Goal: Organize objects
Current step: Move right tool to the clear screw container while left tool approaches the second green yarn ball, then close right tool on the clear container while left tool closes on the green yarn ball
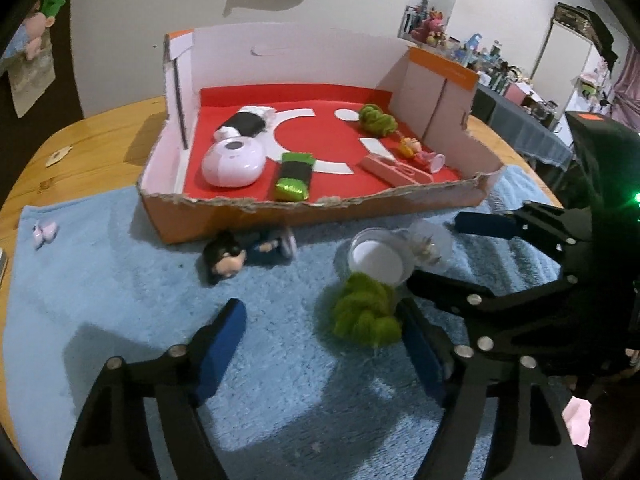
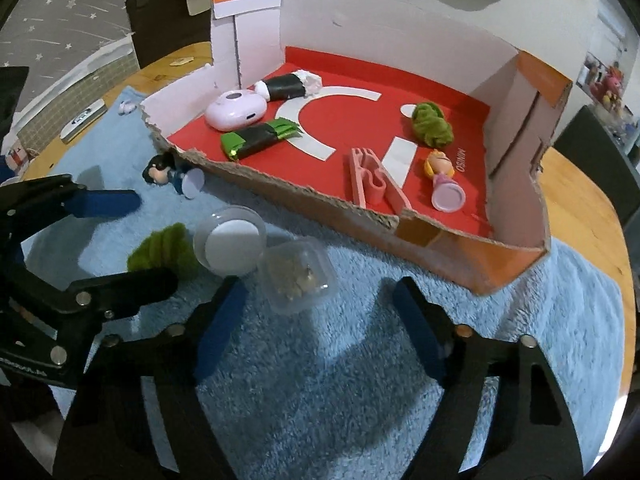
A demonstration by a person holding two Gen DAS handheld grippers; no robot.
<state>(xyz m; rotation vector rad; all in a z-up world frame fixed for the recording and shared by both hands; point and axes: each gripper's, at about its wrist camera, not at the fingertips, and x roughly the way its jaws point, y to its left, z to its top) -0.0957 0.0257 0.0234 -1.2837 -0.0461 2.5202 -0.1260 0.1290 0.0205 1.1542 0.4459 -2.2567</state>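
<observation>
Inside the cardboard box [image 2: 472, 276], 7 toys; both grippers apart, nothing gripped.

The left gripper [image 1: 320, 344] is a black frame of flat linkage arms with cut-out slots, joined by round silver screws, and its two fingers [image 1: 218, 346] wear blue pads. The right gripper [image 2: 316, 328] is built the same: black arms, silver screws, blue-padded fingers [image 2: 216, 328]. A green light glows on the right gripper's body.
</observation>
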